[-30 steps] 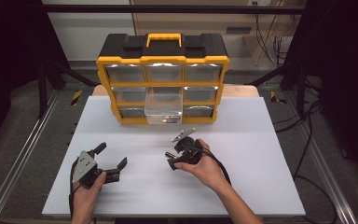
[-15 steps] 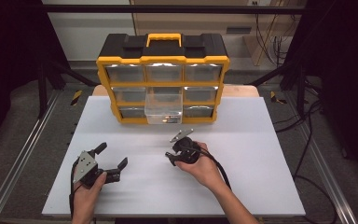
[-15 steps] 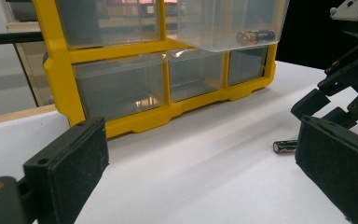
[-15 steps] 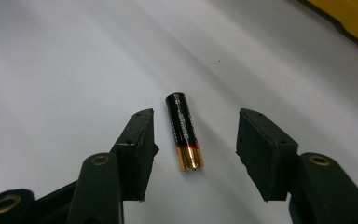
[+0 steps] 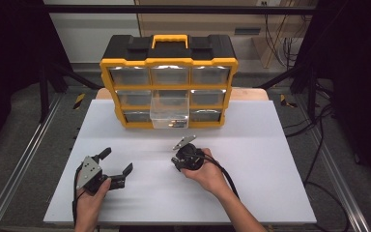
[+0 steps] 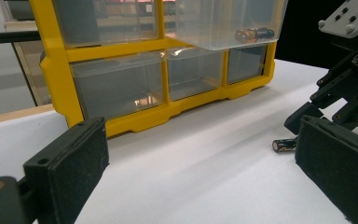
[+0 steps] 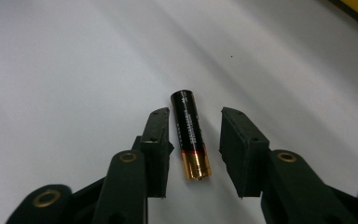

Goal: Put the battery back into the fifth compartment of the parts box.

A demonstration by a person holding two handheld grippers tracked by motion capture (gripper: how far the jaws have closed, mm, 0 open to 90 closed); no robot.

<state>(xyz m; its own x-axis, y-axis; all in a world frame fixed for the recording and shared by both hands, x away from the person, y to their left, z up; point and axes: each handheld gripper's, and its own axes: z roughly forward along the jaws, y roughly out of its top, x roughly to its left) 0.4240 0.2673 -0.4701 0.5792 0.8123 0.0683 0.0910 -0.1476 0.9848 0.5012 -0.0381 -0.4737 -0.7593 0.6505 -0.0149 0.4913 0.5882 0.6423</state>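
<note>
Right gripper view: battery (image 7: 190, 135) flat on table (image 7: 65, 65), mid-front, between our right tool (image 7: 193, 140) pads. Jaws narrow, just been closing, not pinching yet. We'd centre, squeeze gently. Left tool (image 5: 110, 166) wide, empty.

A battery (image 7: 191, 135) lies on the table (image 5: 270, 159) before the drawer cabinet (image 5: 169, 82), between the right tool's (image 7: 193, 140) jaws.

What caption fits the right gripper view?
Right claw closing around a battery lying on the white table, pads not yet pressing.
</note>
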